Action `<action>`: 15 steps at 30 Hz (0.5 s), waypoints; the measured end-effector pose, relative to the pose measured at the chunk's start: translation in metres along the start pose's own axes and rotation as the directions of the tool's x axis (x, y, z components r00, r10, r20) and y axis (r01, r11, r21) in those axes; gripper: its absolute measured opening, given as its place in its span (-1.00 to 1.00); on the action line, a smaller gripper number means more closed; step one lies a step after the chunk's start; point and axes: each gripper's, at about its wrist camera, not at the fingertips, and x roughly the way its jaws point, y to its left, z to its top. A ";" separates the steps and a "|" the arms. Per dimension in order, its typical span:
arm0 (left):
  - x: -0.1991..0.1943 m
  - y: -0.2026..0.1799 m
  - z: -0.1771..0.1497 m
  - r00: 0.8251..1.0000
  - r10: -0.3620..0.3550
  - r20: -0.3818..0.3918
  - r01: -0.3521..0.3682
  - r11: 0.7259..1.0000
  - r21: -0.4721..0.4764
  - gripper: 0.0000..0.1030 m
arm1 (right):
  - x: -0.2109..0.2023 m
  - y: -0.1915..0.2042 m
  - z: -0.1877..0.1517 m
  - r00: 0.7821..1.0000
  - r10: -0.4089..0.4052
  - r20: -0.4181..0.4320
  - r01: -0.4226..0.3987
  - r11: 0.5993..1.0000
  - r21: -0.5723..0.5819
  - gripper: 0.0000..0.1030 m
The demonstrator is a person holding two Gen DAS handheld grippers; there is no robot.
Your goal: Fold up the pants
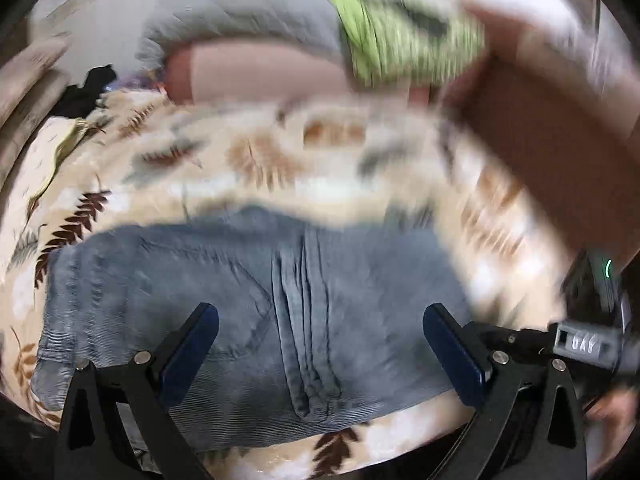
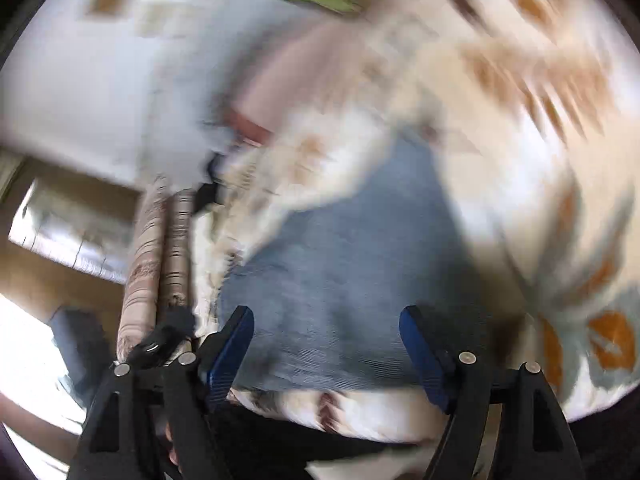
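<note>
Across the lower half of the left wrist frame, your faded blue-grey corduroy pants point(image 1: 248, 300) lie flat on the cream bedspread with brown and grey leaf print point(image 1: 248, 152), waistband toward the left edge, centre seam running down the middle. Your left gripper point(image 1: 320, 344) hangs just above the fabric, blue-padded fingers point(image 1: 188, 344) spread wide, nothing between them; contact with the cloth can't be confirmed. At the right edge of that frame your other tool's black body with a green light point(image 1: 600, 280) shows, badly blurred. Upper centre: a lime-green striped cloth point(image 1: 404, 36) and a pale pink pillow point(image 1: 260, 72) against a grey quilted cover point(image 1: 240, 4), all smeared. In the right wrist frame heavy motion blur covers nearly everything; the pants point(image 2: 352, 272) fill the centre and run down between the fingers, bedspread point(image 2: 520, 120) to the upper right and along the bottom. Your right gripper point(image 2: 326, 354) is also spread apart, blue pads point(image 2: 230, 350) either side of the cloth, gripping nothing. Left of the left pad a striped beige rolled fabric point(image 2: 160, 264) stands at the bed's edge, a bright window point(image 2: 72, 232) beyond it at the left of the frame.
</note>
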 end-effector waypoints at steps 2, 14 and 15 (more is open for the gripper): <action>0.059 -0.011 -0.021 0.968 0.114 -0.222 -0.092 0.990 0.106 1.00 | -0.013 0.003 0.009 0.999 0.046 0.008 -0.046 0.999 -0.013 0.45; 0.049 -0.005 -0.025 0.985 0.069 -0.155 -0.060 0.997 0.057 0.99 | 0.056 0.035 0.129 0.999 -0.014 -0.048 0.011 0.999 -0.051 0.45; 0.044 -0.001 -0.024 0.987 0.046 -0.154 -0.040 0.998 0.040 0.99 | 0.043 0.041 0.130 1.000 0.008 -0.026 -0.009 0.999 -0.048 0.44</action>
